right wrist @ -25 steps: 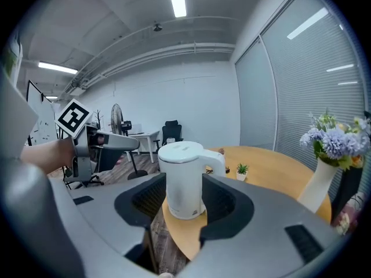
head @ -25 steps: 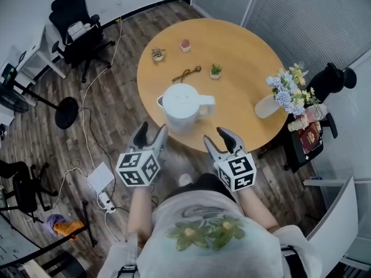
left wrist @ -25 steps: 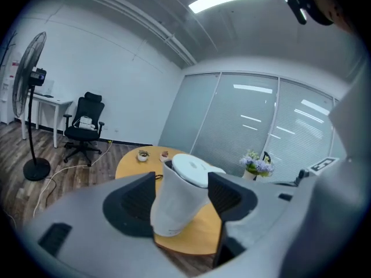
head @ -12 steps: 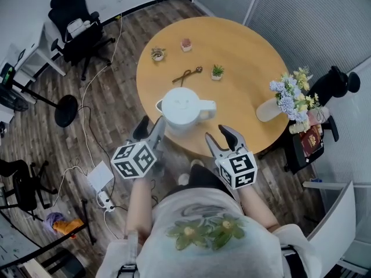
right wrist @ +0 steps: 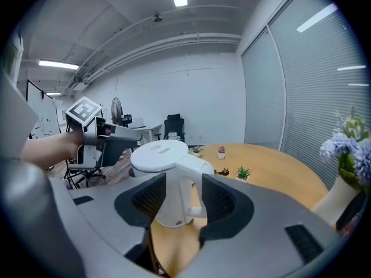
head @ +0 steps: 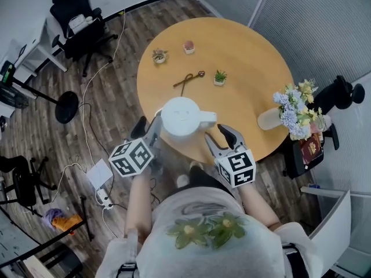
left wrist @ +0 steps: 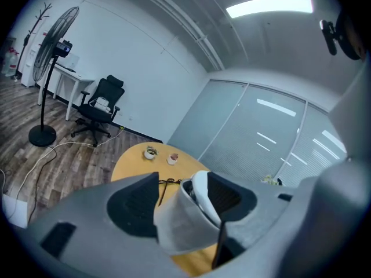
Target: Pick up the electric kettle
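Note:
The white electric kettle (head: 182, 115) stands near the front edge of the round wooden table (head: 249, 57), its handle (head: 207, 119) pointing right. My left gripper (head: 149, 124) is open at the kettle's left side. In the left gripper view the kettle's spout side (left wrist: 184, 213) sits between the jaws, close to the right one. My right gripper (head: 217, 135) is open just in front of the handle. In the right gripper view the kettle (right wrist: 162, 178) is upright and its handle (right wrist: 194, 181) lines up with the gap between the jaws of the right gripper (right wrist: 184, 200).
Small potted plants (head: 219, 77), a pink pot (head: 189, 47) and a dark small object (head: 186, 79) lie farther back on the table. A vase of flowers (head: 290, 109) stands at its right edge. Office chairs (head: 81, 22), a fan base (head: 66, 108) and cables with a power strip (head: 99, 175) lie on the floor to the left.
Both grippers have moved forward to the kettle. The left one now reaches its left side, the right one has closed in on the handle. The kettle has not moved.

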